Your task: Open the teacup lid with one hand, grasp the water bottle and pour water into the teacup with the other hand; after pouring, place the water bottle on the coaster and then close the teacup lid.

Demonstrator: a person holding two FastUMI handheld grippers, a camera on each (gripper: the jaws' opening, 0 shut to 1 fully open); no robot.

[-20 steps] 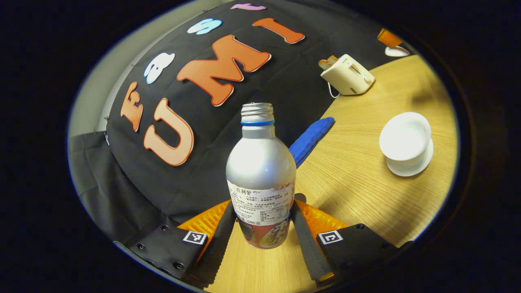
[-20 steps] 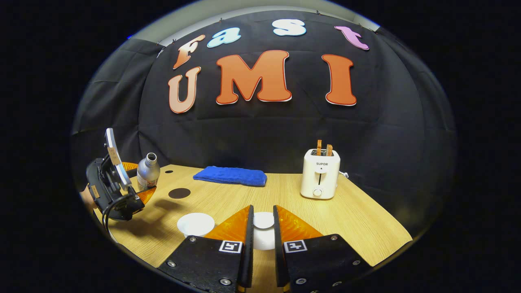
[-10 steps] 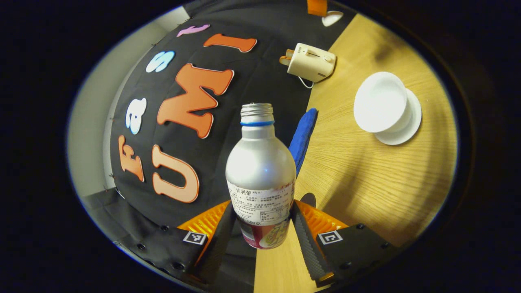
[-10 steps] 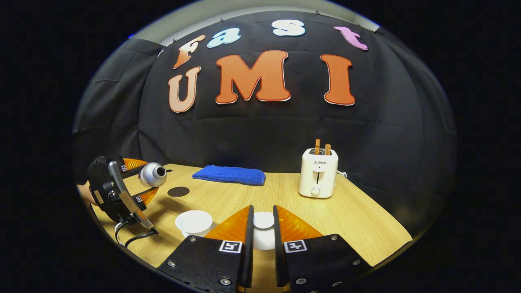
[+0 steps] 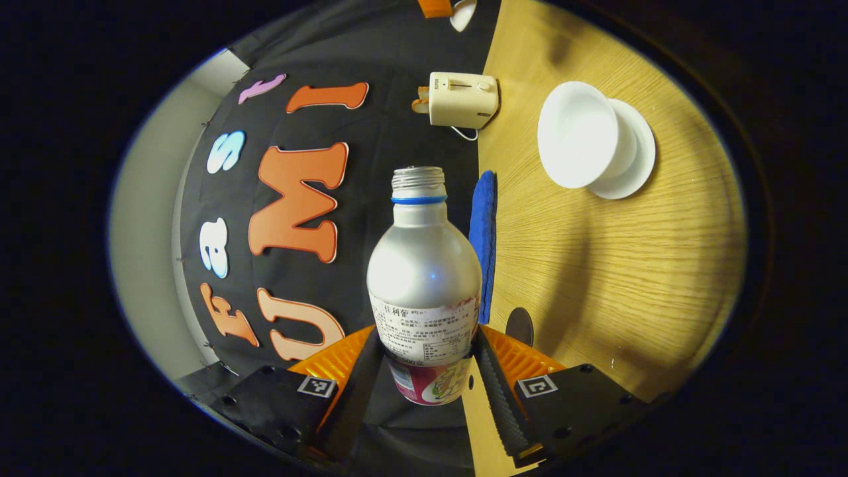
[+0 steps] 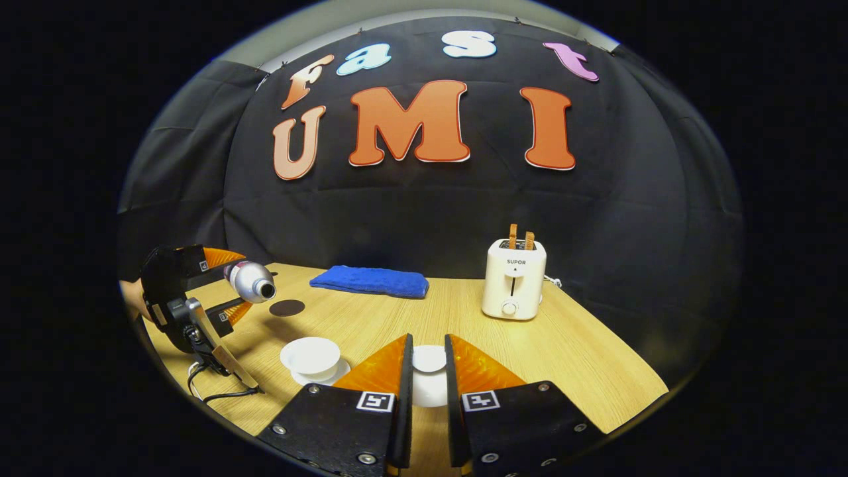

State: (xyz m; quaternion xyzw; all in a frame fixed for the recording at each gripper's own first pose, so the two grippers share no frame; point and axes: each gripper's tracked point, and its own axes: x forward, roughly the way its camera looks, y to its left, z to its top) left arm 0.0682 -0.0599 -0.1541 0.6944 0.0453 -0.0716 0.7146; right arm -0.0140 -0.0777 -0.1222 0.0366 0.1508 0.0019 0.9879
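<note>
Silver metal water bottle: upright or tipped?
Tipped. In the right gripper view the silver metal water bottle lies near horizontal in the left gripper, mouth toward the white teacup.

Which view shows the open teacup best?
The left gripper view: the teacup on its saucer is large, unobstructed, its open mouth facing the camera. In the right gripper view the teacup is small and low, beside that gripper's fingers.

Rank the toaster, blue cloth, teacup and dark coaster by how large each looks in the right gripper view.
1. Blue cloth
2. Toaster, near in area to the cloth, so unsure
3. Teacup, though nearer the camera
4. Dark coaster
</note>
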